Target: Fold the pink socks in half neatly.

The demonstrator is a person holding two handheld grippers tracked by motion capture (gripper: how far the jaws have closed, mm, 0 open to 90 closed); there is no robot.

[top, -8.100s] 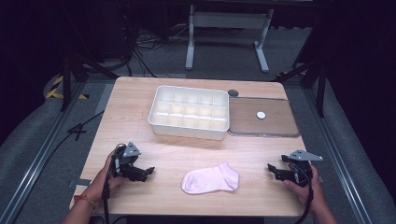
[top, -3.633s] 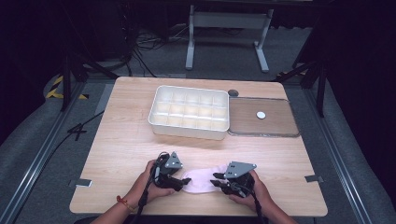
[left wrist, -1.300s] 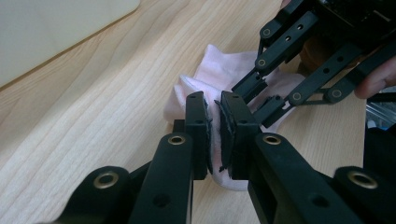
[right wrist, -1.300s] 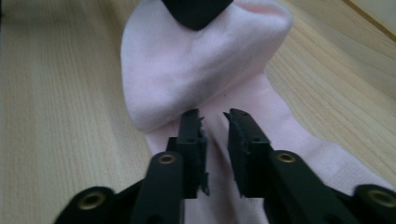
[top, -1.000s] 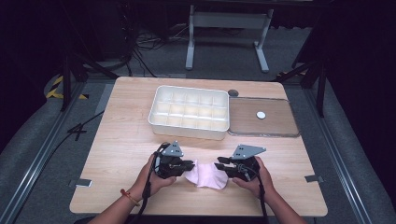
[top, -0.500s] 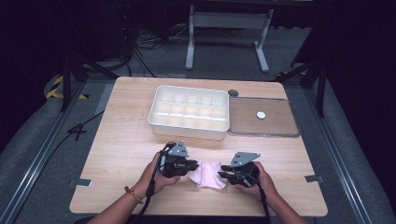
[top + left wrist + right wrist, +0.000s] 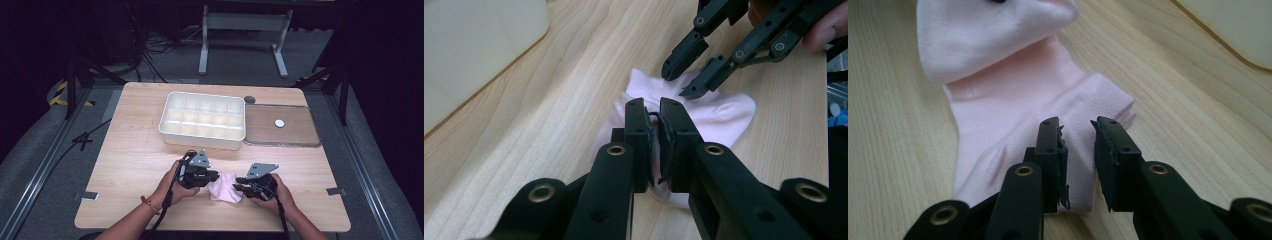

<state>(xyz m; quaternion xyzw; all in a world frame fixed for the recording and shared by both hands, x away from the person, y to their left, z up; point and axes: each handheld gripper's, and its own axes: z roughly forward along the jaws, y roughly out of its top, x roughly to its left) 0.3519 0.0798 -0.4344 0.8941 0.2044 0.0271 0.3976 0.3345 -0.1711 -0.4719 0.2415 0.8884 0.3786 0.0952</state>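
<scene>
Soft pink sock (image 7: 719,112) folded; left hand-held gripper (image 7: 653,111) clamped on it, right (image 7: 1077,131) apart.

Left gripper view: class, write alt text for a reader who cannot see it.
Two black fingers of the left gripper pinch a fold of a pink sock lying on a light wooden table. Beyond it, the right gripper reaches down to the sock's far side, and a white tray's corner sits at upper left.
</scene>
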